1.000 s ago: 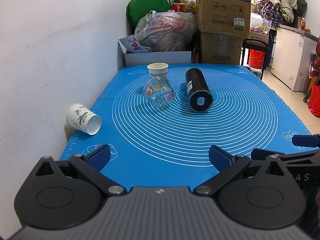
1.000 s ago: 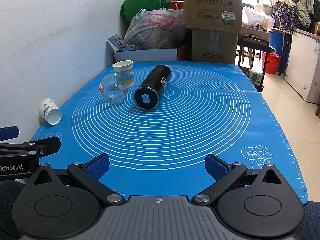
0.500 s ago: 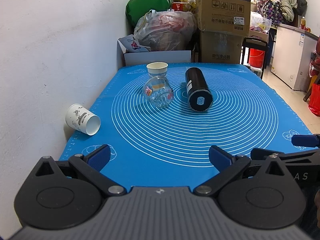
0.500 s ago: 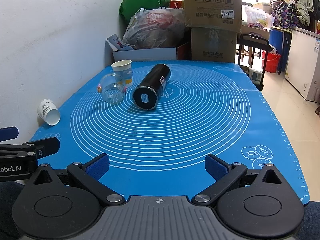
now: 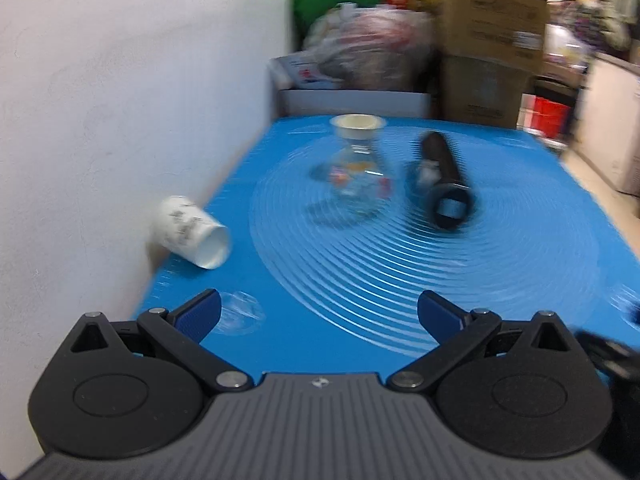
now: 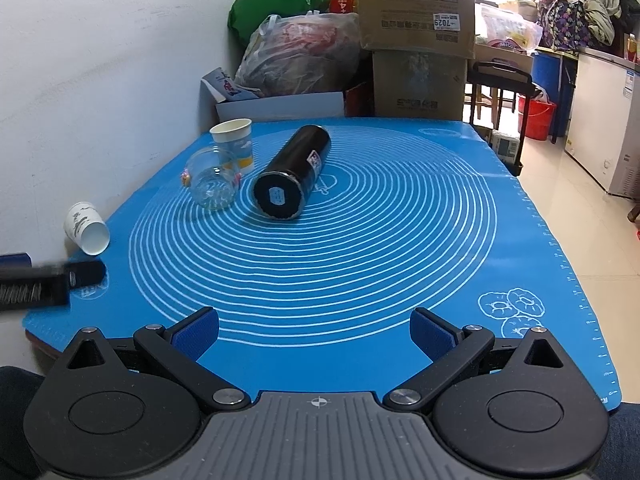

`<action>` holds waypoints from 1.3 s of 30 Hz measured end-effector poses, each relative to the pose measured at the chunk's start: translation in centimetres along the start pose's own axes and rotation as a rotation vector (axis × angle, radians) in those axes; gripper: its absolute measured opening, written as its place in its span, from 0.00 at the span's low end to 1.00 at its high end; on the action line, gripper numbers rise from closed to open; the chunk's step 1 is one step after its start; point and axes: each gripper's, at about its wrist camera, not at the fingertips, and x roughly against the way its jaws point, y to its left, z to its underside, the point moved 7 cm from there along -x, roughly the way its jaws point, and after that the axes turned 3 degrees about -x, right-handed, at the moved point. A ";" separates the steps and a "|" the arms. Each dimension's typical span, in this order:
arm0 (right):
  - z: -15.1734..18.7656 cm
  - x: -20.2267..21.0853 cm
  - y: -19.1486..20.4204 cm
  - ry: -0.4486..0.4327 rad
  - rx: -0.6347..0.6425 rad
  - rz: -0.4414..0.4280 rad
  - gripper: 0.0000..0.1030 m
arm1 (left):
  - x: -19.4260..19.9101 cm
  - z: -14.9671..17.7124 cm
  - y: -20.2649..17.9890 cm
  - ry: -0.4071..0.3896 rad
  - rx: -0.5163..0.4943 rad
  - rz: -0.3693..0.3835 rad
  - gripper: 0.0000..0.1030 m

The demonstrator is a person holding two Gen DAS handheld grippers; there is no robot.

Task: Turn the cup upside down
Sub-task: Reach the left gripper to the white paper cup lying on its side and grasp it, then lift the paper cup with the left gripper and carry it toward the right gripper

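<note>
A white paper cup [image 5: 192,232] lies on its side at the left edge of the blue mat [image 5: 520,240], against the wall; it also shows in the right wrist view [image 6: 87,229]. A clear glass cup [image 5: 352,184] lies on its side further back, and an upright paper cup [image 5: 357,130] stands behind it. A black flask [image 5: 444,188] lies beside them. My left gripper [image 5: 319,314] is open and empty over the mat's near left part. My right gripper [image 6: 315,330] is open and empty at the near edge.
The wall [image 5: 100,100] runs along the mat's left side. Bags [image 6: 300,52] and cardboard boxes [image 6: 416,36] are piled behind the table. The left gripper [image 6: 48,280] shows at the left of the right wrist view. The floor [image 6: 592,216] lies to the right.
The left gripper has moved forward and to the left, toward the lying white paper cup; its view is blurred by motion. The right gripper has hardly moved.
</note>
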 end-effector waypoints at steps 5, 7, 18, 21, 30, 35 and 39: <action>-0.2 -1.0 -1.1 0.006 -0.019 0.022 1.00 | -6.4 -2.3 5.0 0.068 0.118 -0.194 1.00; -0.2 -1.6 -1.5 0.015 -0.030 0.028 1.00 | -9.0 -3.2 7.3 0.087 0.177 -0.277 1.00; -0.2 -4.5 -3.1 0.054 -0.054 0.049 1.00 | -18.7 -3.6 11.8 0.238 0.241 -0.425 0.87; -0.1 -4.9 -3.7 0.059 -0.066 0.054 1.00 | -19.4 -3.1 11.7 0.260 0.288 -0.388 0.69; -0.2 -5.4 -4.1 0.063 -0.075 0.051 1.00 | -15.7 -2.9 9.3 0.194 0.231 -0.288 0.60; -0.3 -4.9 -4.1 0.051 -0.077 0.052 1.00 | -11.0 -2.6 5.1 0.140 0.153 -0.165 0.60; -0.2 -4.3 -4.3 0.039 -0.078 0.054 1.00 | -8.3 -2.0 0.6 0.115 0.100 -0.039 0.60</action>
